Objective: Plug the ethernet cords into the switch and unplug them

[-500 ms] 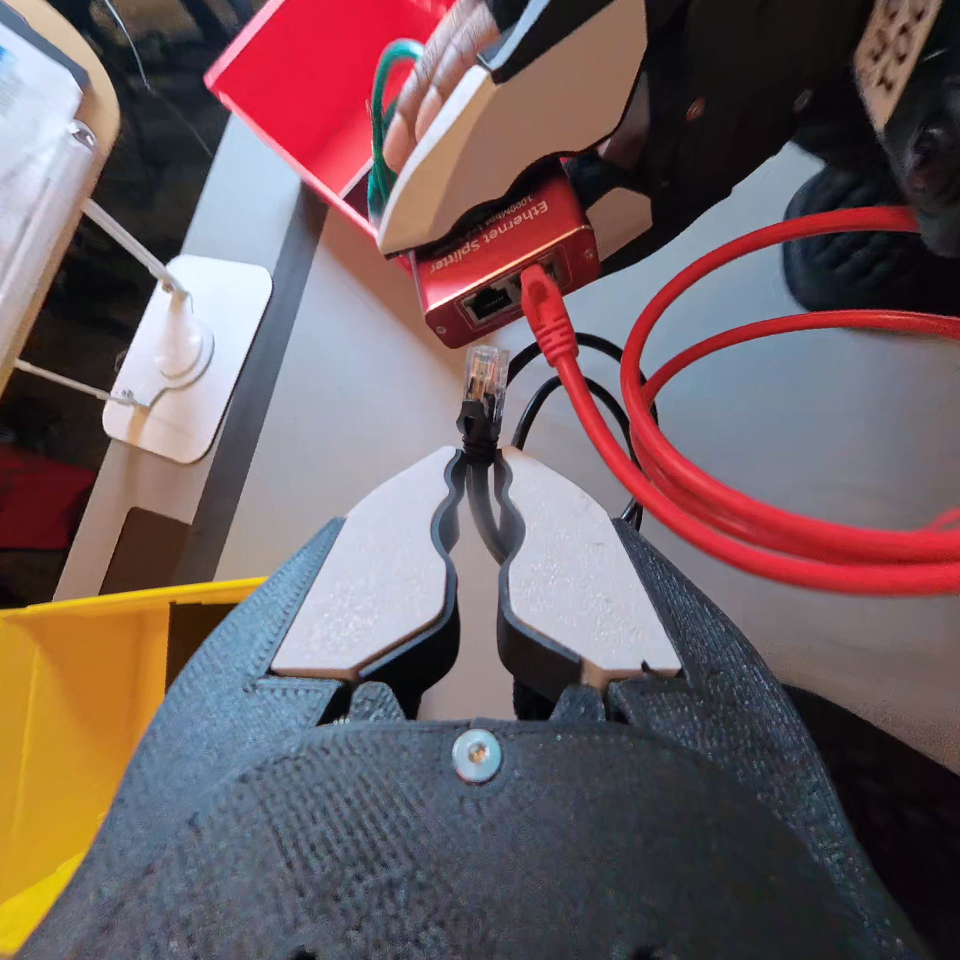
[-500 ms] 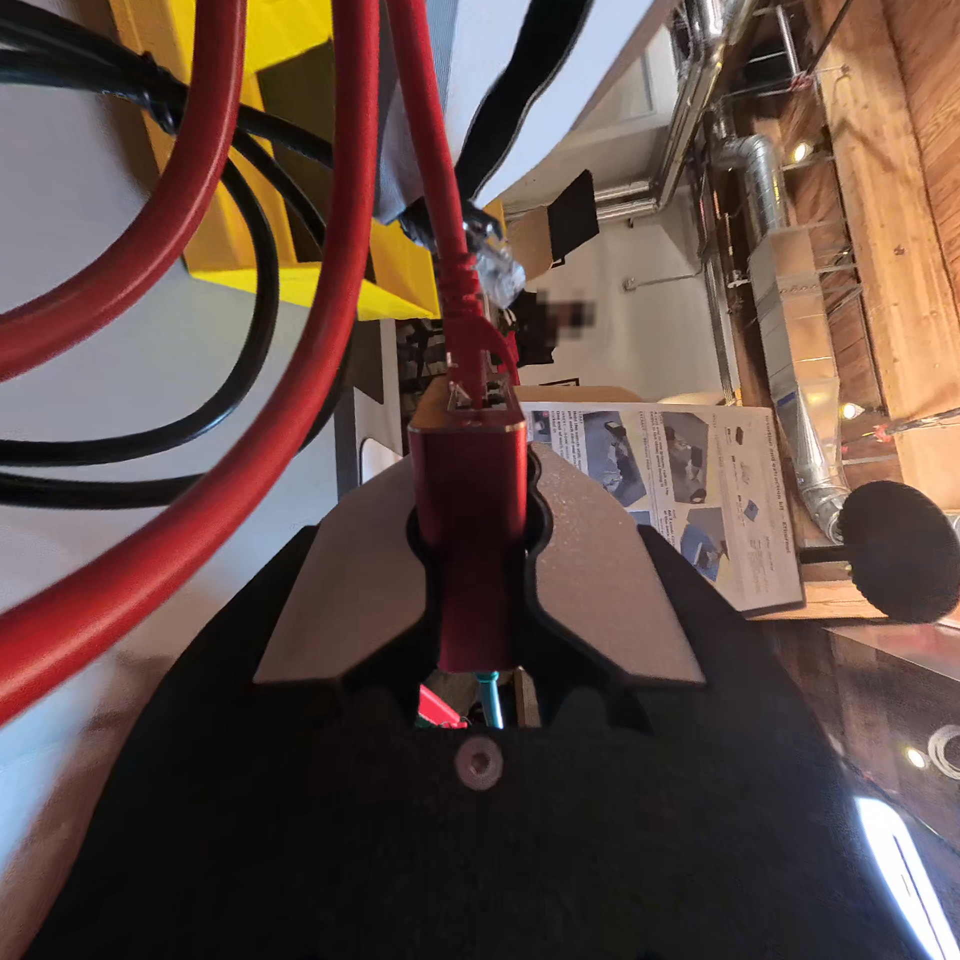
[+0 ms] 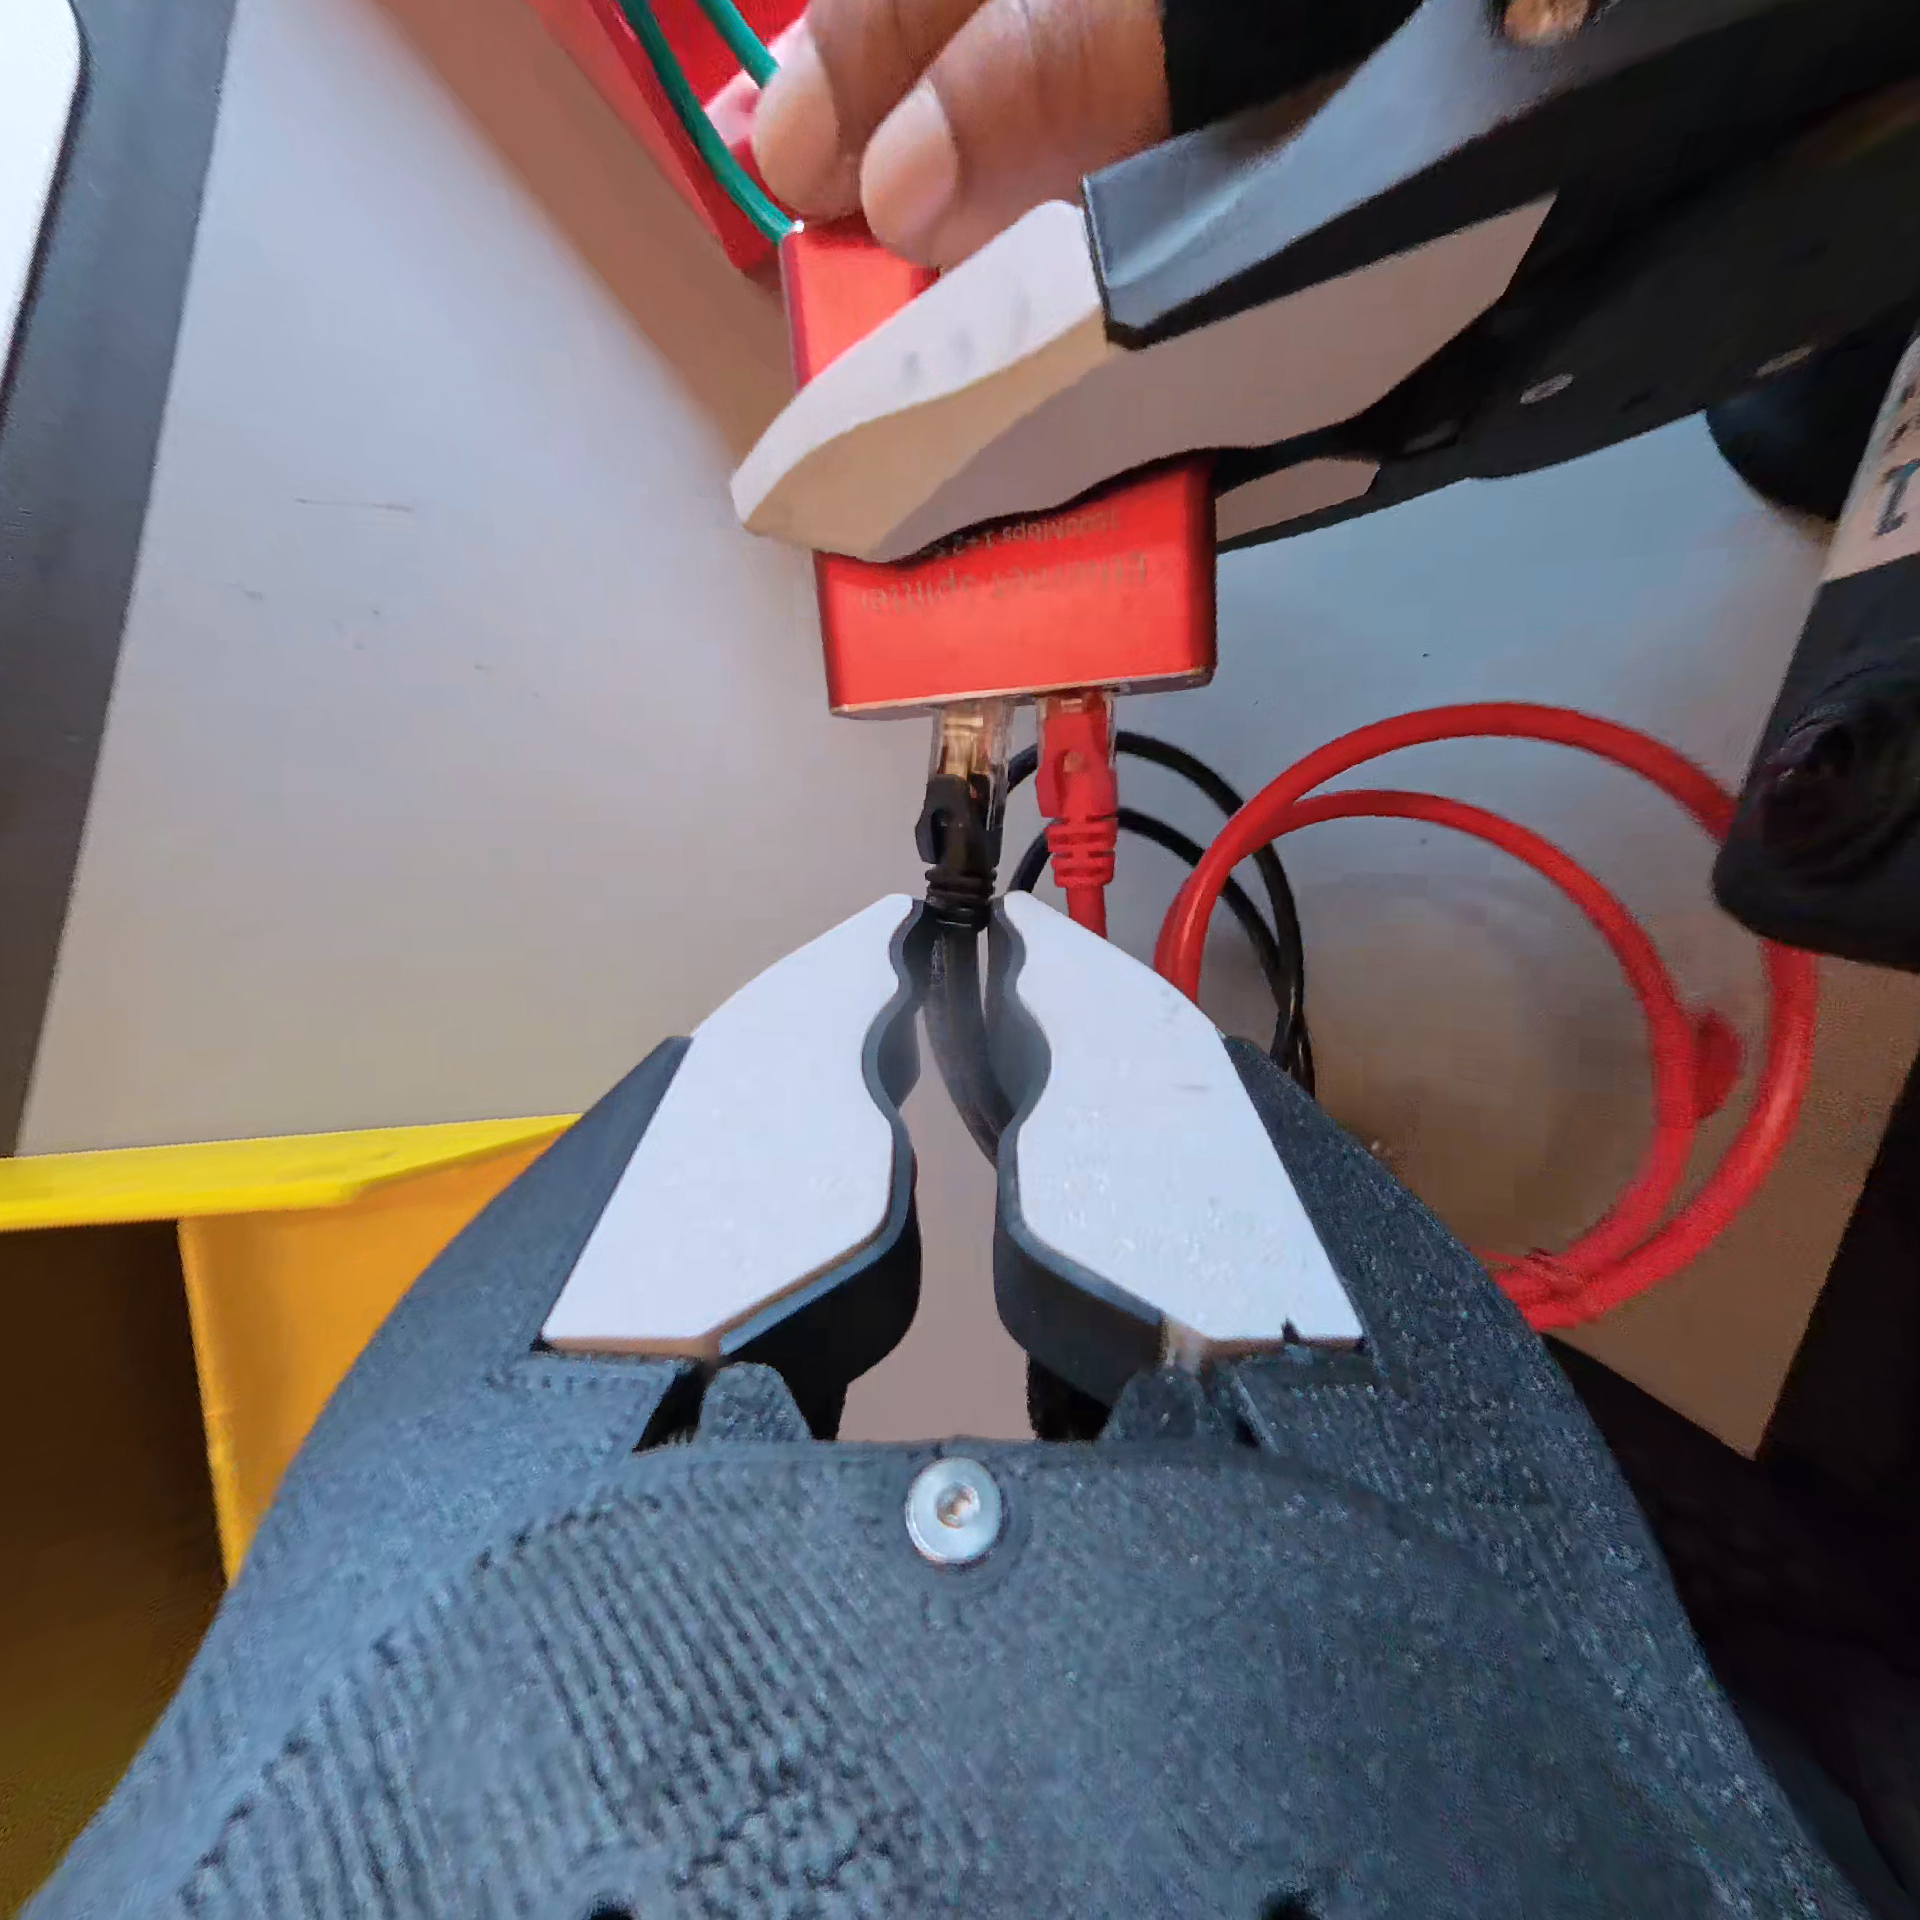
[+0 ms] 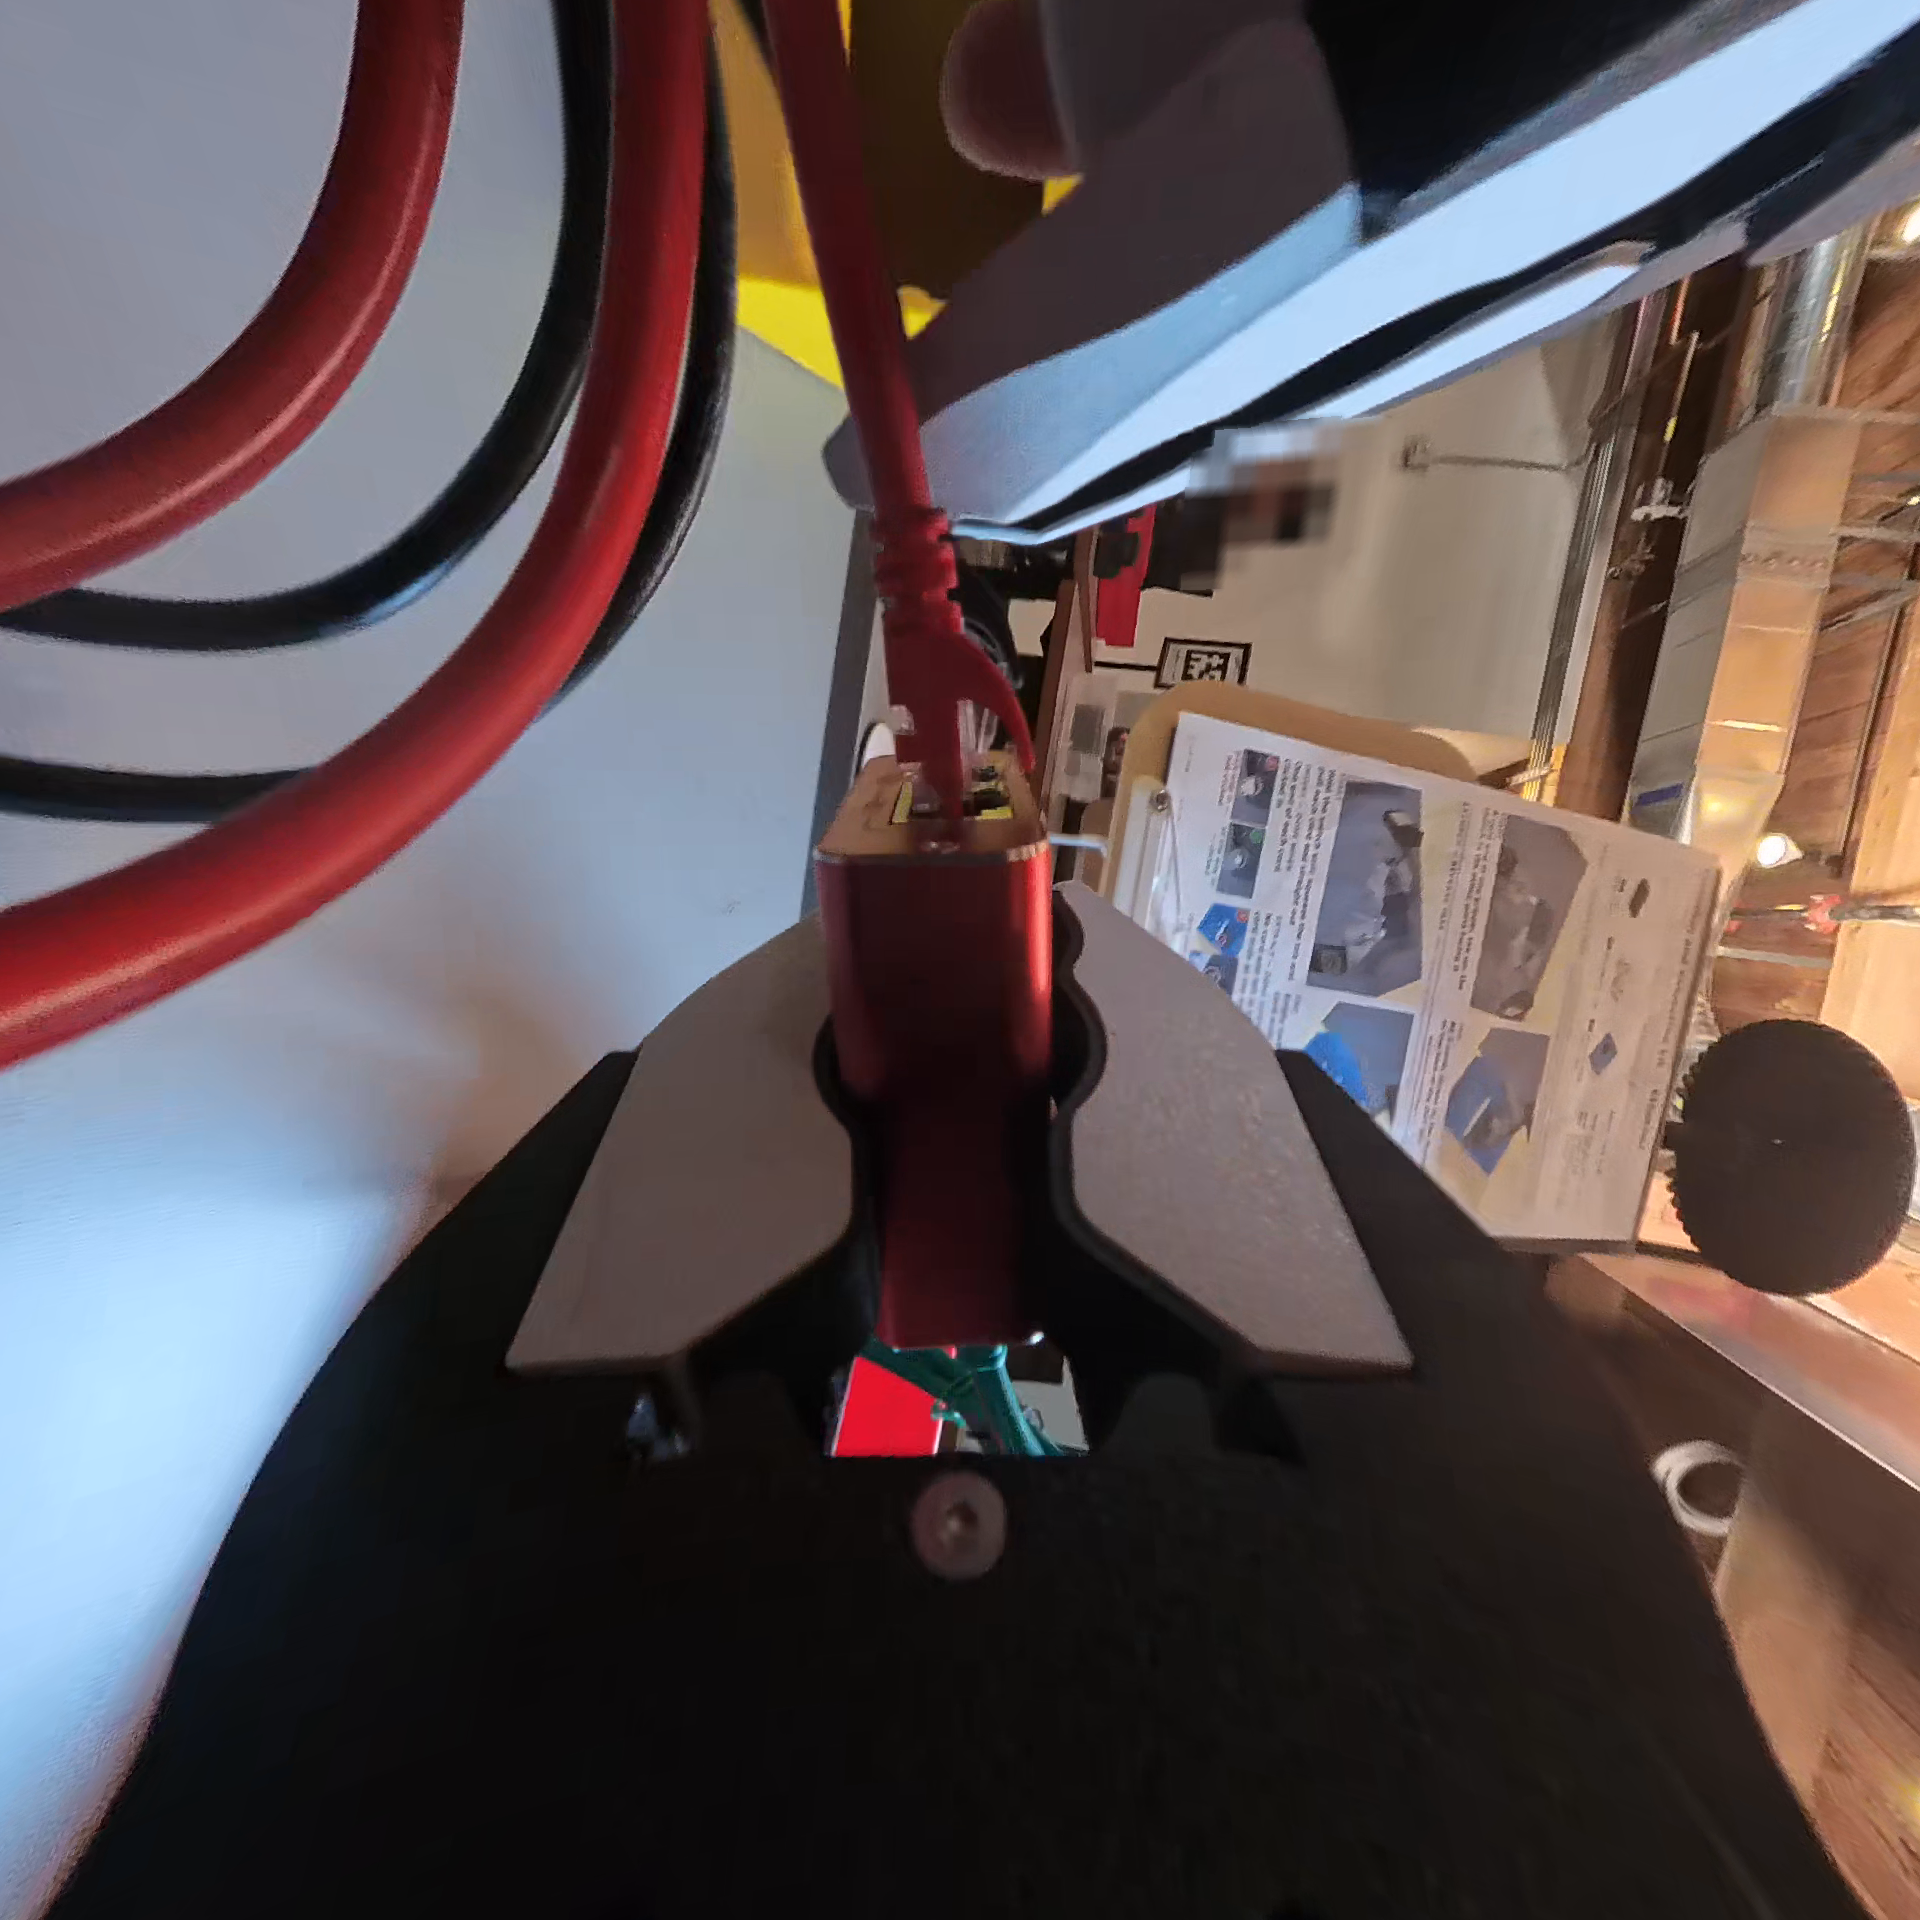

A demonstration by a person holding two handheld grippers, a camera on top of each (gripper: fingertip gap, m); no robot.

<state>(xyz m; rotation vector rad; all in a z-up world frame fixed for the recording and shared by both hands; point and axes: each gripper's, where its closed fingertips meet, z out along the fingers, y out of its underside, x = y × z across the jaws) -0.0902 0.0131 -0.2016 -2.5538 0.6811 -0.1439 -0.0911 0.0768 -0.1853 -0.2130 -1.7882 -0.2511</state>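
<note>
Pale grey counter (image 3: pixel 436 644) fills the left wrist view, with a dark strip along its far left edge and a yellow bin (image 3: pixel 260 1247) at the lower left, just beside the near claw. Toward the middle, the left claw (image 3: pixel 958 906) is closed on the black ethernet cord (image 3: pixel 956 831) just behind its boot; the clear plug at the cord's tip sits in the left port of the red switch (image 3: pixel 1013 623). Right beside it, the red ethernet cord (image 3: pixel 1081 800) is plugged into the neighbouring port, and its length loops in coils on the counter farther right, over slack black cable. Above, the right claw (image 3: pixel 935 457) clamps the switch across its flat faces, with a person's fingers (image 3: pixel 935 125) resting at the switch's far end, where a green cable (image 3: pixel 717 135) leaves it toward a red bin (image 3: pixel 686 104).

From the right wrist view, red and black loops hang at left, the switch (image 4: pixel 935 1039) stands gripped between the right claw's fingers (image 4: pixel 1195 1143) in the middle, and a printed sheet on a board (image 4: pixel 1455 987) leans at right.
</note>
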